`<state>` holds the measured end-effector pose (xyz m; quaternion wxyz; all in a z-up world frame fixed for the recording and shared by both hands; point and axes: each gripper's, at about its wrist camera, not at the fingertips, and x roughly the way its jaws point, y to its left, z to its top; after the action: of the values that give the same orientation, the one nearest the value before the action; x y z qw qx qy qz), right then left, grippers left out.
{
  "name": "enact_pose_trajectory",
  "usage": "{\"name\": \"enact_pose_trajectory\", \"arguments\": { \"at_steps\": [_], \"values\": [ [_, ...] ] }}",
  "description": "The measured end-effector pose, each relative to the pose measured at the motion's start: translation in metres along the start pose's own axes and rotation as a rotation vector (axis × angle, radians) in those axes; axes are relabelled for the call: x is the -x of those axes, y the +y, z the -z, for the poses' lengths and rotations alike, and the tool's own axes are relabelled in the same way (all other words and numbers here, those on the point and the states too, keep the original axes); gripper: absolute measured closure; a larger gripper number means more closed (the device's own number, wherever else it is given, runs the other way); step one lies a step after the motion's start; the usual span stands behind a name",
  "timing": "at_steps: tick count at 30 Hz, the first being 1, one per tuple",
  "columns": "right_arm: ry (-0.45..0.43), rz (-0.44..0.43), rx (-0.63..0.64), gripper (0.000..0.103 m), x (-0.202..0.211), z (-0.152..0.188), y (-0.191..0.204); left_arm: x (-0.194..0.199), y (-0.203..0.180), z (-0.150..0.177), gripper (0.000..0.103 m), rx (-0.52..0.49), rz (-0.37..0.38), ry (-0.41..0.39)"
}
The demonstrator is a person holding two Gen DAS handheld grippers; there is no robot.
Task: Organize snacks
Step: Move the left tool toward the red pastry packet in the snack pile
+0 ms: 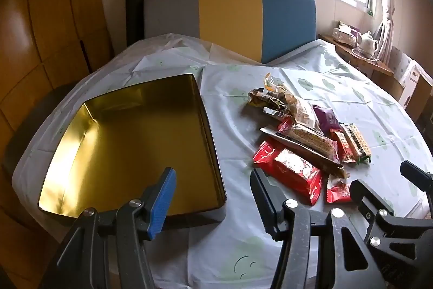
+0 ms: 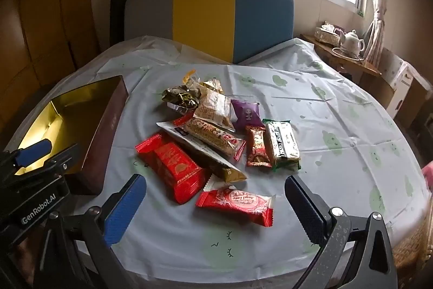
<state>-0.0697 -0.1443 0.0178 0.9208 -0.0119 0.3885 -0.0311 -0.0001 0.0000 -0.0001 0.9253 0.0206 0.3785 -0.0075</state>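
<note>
A: Snacks (image 2: 216,142) lying in a loose heap on the desk (image 2: 338,126), just right of an open gold-lined tin (image 1: 130,148). Tin sitting empty, well clear of the heap.

B: Wrappers in the heap?

A: Large red pack (image 2: 173,169) resting at the near left edge. Flat red packet (image 2: 238,203) lying nearest the camera, apart from the rest by a narrow gap. Purple packet (image 2: 247,113) sitting towards the far side, beside a clear-wrapped biscuit pack (image 2: 215,109). Brown-and-gold bar (image 2: 257,146) and green-edged bar (image 2: 282,145) lying side by side on the right.

B: And the tools?

A: Right gripper (image 2: 216,210) hovering over the near edge of the heap, angling downward, fingers (image 2: 124,210) standing wide apart, gripping nothing; flat red packet showing between them, untouched. Left gripper (image 1: 213,199) hanging over the tin's near right corner, fingers (image 1: 162,202) parted with nothing between.

B: Surroundings?

A: Pale tablecloth with green cloud prints covering the desk. Grey, yellow and blue chair back (image 2: 208,18) standing behind it. White teapot (image 2: 351,44) sitting on a side shelf under a bright window.
</note>
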Motion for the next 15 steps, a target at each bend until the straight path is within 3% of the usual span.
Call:
{"name": "enact_pose_trajectory", "arguments": {
  "at_steps": [15],
  "values": [
    [-0.021,0.003,-0.002,0.000,-0.004,-0.002,-0.010,-0.001,-0.011,-0.001,0.045,-0.038,-0.020,-0.005]
  ]
}}
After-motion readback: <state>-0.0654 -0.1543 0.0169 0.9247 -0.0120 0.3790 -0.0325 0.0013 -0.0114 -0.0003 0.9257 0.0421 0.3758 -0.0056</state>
